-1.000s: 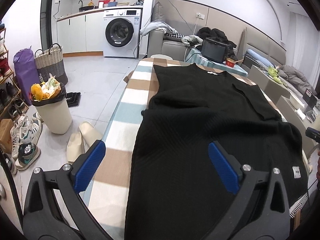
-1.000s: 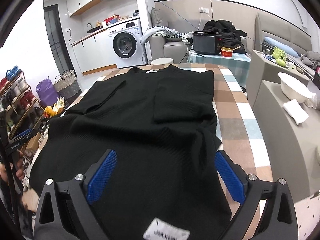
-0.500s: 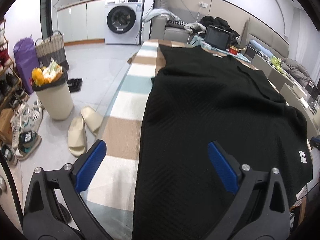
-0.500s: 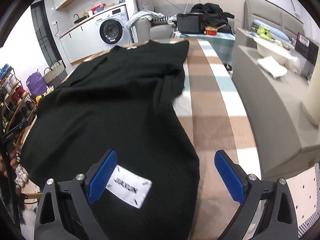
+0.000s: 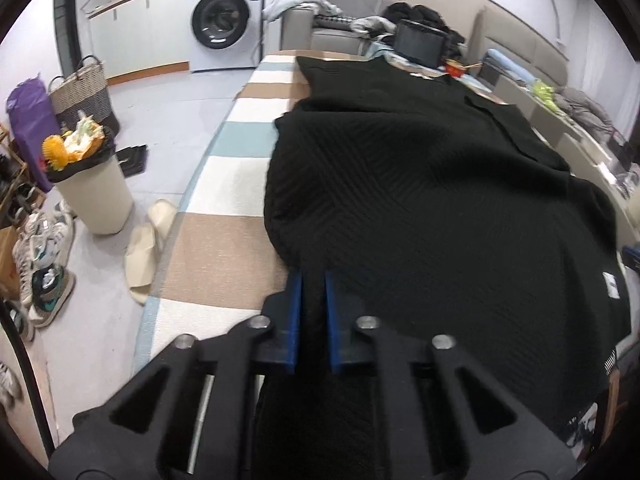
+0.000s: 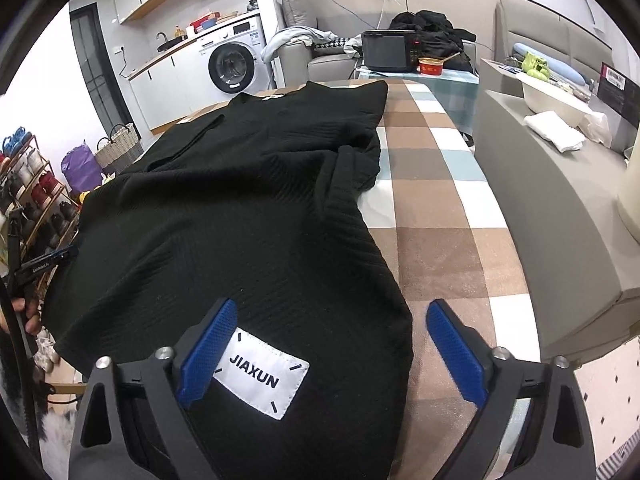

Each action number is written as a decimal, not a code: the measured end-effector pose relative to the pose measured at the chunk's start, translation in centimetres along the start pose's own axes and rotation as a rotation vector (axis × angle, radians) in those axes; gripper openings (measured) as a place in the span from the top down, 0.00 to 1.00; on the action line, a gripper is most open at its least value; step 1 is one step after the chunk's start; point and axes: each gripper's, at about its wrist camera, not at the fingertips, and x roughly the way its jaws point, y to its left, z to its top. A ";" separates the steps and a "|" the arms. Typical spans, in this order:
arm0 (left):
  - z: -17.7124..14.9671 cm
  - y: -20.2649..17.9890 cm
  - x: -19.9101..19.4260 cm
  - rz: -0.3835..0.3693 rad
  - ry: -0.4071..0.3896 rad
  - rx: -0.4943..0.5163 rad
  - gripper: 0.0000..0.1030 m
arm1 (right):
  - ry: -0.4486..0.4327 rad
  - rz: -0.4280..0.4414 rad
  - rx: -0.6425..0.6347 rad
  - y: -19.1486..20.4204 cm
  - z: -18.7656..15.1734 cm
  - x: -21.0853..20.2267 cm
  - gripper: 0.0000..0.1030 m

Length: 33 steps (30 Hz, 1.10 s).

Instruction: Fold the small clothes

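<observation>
Room: a living space with a washing machine [image 5: 224, 20] at upper left of the left wrist view and a sofa [image 6: 320, 60] near top centre of the right wrist view.
Surface: a table under a checked cloth [image 5: 224, 168] in tan, white and pale blue.
Garment: a black knit top [image 5: 420, 184] spread flat, filling the middle of both frames; a white label [image 6: 262, 380] reading JIAXUN sits at its near hem.
Long axis: runs from the bottom of each frame up to the neckline at top centre, collar end pointing away from the cameras.
Left gripper [image 5: 314, 280]: blue pads pinched together on the near hem corner, at lower centre.
Right gripper [image 6: 332, 320]: pads wide apart, straddling the other near corner by the label, gripping nothing.
Key relation: both hem corners lie right at the fingers; the right one looks ready to close before the hem is carried toward the collar.
</observation>
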 end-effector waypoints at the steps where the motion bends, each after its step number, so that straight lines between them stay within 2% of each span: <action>1: 0.0 -0.1 -0.1 0.004 -0.008 0.005 0.93 | 0.007 -0.003 -0.011 0.0 -0.1 0.1 0.17; 7: -0.2 0.5 -1.8 -0.008 -0.054 -0.003 0.94 | 0.025 -0.041 -0.037 -0.3 -0.4 0.8 0.36; 9: -0.3 0.6 -2.7 -0.019 -0.070 -0.007 0.94 | 0.024 -0.063 -0.050 -0.3 -0.4 1.0 0.61; 10: -0.5 0.6 -3.0 -0.023 -0.075 -0.008 0.94 | 0.025 -0.083 -0.060 -0.3 -0.4 1.1 0.70; 11: -0.5 0.7 -3.4 -0.025 -0.082 -0.009 0.94 | 0.028 -0.084 -0.066 -0.3 -0.5 1.2 0.89; 12: -0.5 0.8 -3.5 -0.022 -0.085 -0.010 0.94 | 0.031 -0.079 -0.068 -0.3 -0.5 1.1 0.95; 14: -0.7 0.9 -4.1 -0.026 -0.090 -0.014 0.94 | 0.018 -0.048 -0.054 -0.6 -0.4 0.5 0.97; 17: -0.9 1.0 -4.6 -0.025 -0.099 -0.018 0.94 | -0.073 0.059 0.014 -1.5 0.0 -2.1 0.97; 20: -1.0 1.1 -5.2 -0.025 -0.108 -0.025 0.94 | -0.167 0.154 0.150 -3.5 0.4 -4.6 0.98; 22: -1.1 1.3 -5.3 -0.026 -0.106 -0.026 0.94 | -0.194 0.202 0.230 -4.7 0.5 -5.0 0.98; 24: -1.4 1.5 -5.3 -0.029 -0.094 -0.031 0.94 | -0.174 0.172 0.249 -5.2 0.5 -4.6 0.98; 26: -1.8 1.4 -5.0 -0.028 -0.082 -0.027 0.94 | -0.152 0.111 0.202 -4.8 0.5 -3.8 0.97; 30: -2.1 1.1 -4.3 -0.008 -0.059 -0.008 0.93 | -0.082 0.076 0.167 -4.4 0.0 -1.8 0.95; 31: -2.1 0.9 -4.0 0.003 -0.057 -0.003 0.91 | -0.072 0.069 0.156 -4.3 0.0 -1.6 0.94; 33: -2.2 0.8 -3.7 0.043 -0.042 0.000 0.77 | -0.055 0.069 0.133 -4.1 -0.1 -1.3 0.80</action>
